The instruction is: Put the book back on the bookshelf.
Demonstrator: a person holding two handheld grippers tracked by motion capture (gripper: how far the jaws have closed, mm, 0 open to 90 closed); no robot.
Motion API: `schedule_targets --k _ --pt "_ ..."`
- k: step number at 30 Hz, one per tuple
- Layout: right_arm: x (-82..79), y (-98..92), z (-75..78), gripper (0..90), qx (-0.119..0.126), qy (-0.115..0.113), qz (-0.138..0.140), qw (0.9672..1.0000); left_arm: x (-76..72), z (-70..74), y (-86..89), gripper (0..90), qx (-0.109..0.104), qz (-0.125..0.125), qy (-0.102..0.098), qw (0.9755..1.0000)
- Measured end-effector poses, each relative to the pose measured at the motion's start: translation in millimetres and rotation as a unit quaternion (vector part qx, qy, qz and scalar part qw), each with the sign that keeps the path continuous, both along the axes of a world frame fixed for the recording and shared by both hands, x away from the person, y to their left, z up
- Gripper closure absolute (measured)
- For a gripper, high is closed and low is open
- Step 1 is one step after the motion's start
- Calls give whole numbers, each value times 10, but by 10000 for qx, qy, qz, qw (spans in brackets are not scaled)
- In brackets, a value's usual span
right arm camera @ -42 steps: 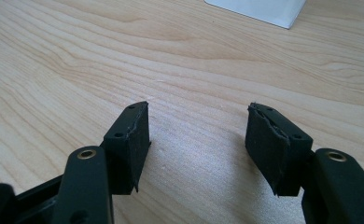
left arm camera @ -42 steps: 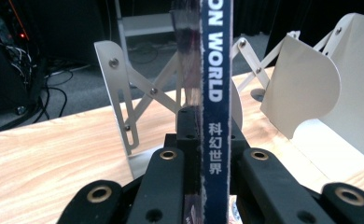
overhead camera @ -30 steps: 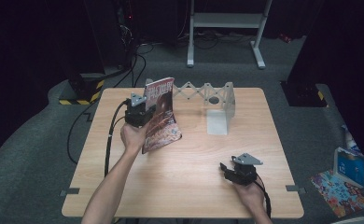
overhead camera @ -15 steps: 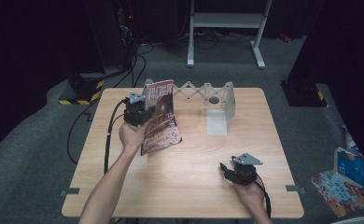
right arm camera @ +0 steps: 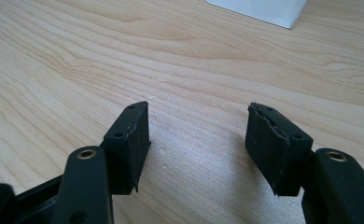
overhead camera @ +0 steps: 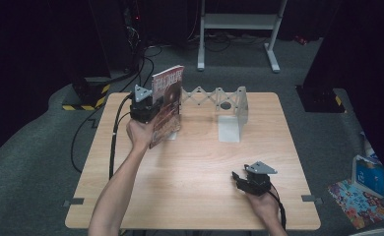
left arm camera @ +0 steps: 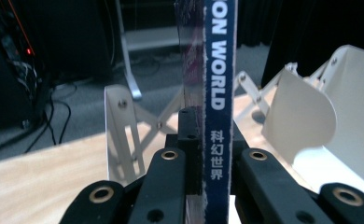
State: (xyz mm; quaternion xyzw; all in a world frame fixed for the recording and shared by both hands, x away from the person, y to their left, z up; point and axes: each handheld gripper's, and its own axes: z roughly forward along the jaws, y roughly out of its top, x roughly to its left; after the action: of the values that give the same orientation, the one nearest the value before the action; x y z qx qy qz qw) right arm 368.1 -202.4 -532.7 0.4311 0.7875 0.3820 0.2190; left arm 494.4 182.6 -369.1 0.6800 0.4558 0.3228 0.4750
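High view: the left gripper [overhead camera: 153,109], upper left of centre in the frame, is clamped on one magazine [overhead camera: 167,105] and holds it upright, clear of the table [overhead camera: 190,162] and just left of the single white folding rack [overhead camera: 219,101] at the far edge. Judging by this, the pick-up is done, and setting the magazine into a slot of the rack is left. The right gripper [overhead camera: 240,179] rests low on the table at lower right, holding nothing.

Left gripper view: the magazine's blue spine [left arm camera: 217,93] stands vertical in the centre, pinched between the two black jaws. Rack dividers [left arm camera: 119,130] rise behind on both sides; I count at least three.

Right gripper view: the two pads [right arm camera: 131,144] stand apart over bare wood, nothing between them.
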Motion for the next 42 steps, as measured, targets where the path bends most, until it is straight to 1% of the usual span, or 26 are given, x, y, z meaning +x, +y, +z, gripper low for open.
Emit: schedule_targets --k 5,6,8,10,15,19,22,24,29,35,40,42 --pt "-1 0 -1 397 6 -4 2 10000 65 -68 -56 840 -10 -5 -181 9998" --pt "-2 0 0 397 1 -1 0 10000 63 -83 -64 839 -19 -9 -201 9998" --pt "-1 -1 -1 397 9 -2 7 10000 45 -121 -78 839 34 -44 -274 9996" --pt "0 -3 -1 397 1 -12 19 10000 22 -141 -67 838 5 -73 -286 9996" --pt "0 -3 -1 397 0 -17 20 10000 -49 -176 -12 831 -34 -77 -199 9998" --pt "-1 -2 -2 397 9 -9 15 10000 -85 -204 27 819 72 -74 -62 9999" --pt "-1 -2 -1 396 5 -3 12 10000 -106 -246 58 817 76 -73 39 9999" --pt "-2 0 -1 396 13 5 6 10000 -117 -262 73 817 95 -64 60 9999" --pt "-1 -1 -2 396 11 -5 12 10000 -152 -260 111 817 154 -68 203 9997" --pt "0 -1 -2 396 6 -7 12 10000 -185 -265 149 814 116 -78 374 9992" --pt "-1 0 -2 396 11 1 9 10000 -198 -262 185 811 148 -87 458 9988" --pt "-1 1 -2 396 13 2 9 10000 -202 -266 203 804 123 -88 505 9986"
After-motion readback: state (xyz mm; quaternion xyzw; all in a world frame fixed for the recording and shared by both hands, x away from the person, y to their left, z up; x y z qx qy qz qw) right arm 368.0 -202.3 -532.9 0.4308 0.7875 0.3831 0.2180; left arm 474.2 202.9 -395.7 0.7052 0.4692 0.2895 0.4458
